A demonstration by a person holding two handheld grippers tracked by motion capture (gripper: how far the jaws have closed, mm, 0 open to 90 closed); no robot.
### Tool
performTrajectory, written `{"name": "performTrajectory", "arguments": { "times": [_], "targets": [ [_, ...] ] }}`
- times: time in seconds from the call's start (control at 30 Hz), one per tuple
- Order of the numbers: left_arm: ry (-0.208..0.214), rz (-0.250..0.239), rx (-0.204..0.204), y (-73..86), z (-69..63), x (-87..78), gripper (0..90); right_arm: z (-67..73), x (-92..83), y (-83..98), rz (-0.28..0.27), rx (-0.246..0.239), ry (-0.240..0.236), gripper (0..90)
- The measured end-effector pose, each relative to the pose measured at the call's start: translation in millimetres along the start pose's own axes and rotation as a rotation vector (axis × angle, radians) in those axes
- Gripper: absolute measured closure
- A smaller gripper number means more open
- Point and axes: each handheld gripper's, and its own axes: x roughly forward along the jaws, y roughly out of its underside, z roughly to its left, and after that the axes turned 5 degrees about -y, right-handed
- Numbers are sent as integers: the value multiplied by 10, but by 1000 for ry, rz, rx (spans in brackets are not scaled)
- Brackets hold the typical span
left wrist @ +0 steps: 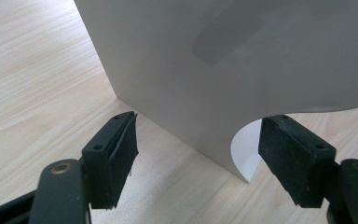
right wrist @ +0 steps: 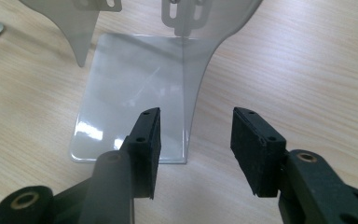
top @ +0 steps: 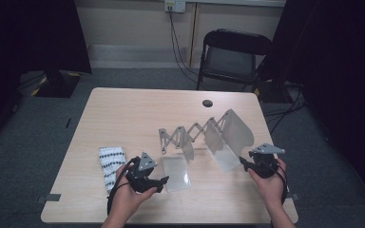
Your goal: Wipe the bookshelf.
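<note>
Left gripper view, nearest first: left tongs [left wrist: 200,136] spread wide and gripping nothing, with the lower edge of a grey end plate [left wrist: 223,60] just ahead of and between the two pads, not touching either. Right gripper view: right tongs [right wrist: 198,128] likewise spread and empty, straddling the thin upright edge of the other end plate [right wrist: 184,93], its glossy flat foot [right wrist: 121,107] lying ahead and toward the left pad. Farther off in the high view, beyond both tongs: expanding metal bookend [top: 195,135] standing on the worktop [top: 123,109], scissor lattice [top: 192,130] half stretched between the plates. Outside the left tongs, a spotted cloth [top: 110,164].

Likely risks: closing off-centre and pinching only a corner, so the smooth sheet slips free; uneven pull from the two sides, twisting the lattice or tipping the bookend over; a pad nudging a plate first and sliding it away.
</note>
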Motion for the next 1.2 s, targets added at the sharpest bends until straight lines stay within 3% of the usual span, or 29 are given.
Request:
{"name": "performTrajectory", "arguments": {
  "times": [0.07,0.67,0.73,0.9,1.2],
  "targets": [
    [4,-5,-15,-1,-11,16,280,-14,4,-5,-1,0,6,527],
    [-2,-1,-20,-20,16,33,306,-60,53,-79,-4,1,12,531],
    [-7,3,-5,-25,16,41,314,-60,78,-90,-9,0,8,545],
    [-5,7,-11,-39,1,71,340,-39,137,-121,-10,-13,-2,583],
    [-4,39,-23,-83,-14,83,371,-20,153,-209,-30,13,-2,680]
  ]
}}
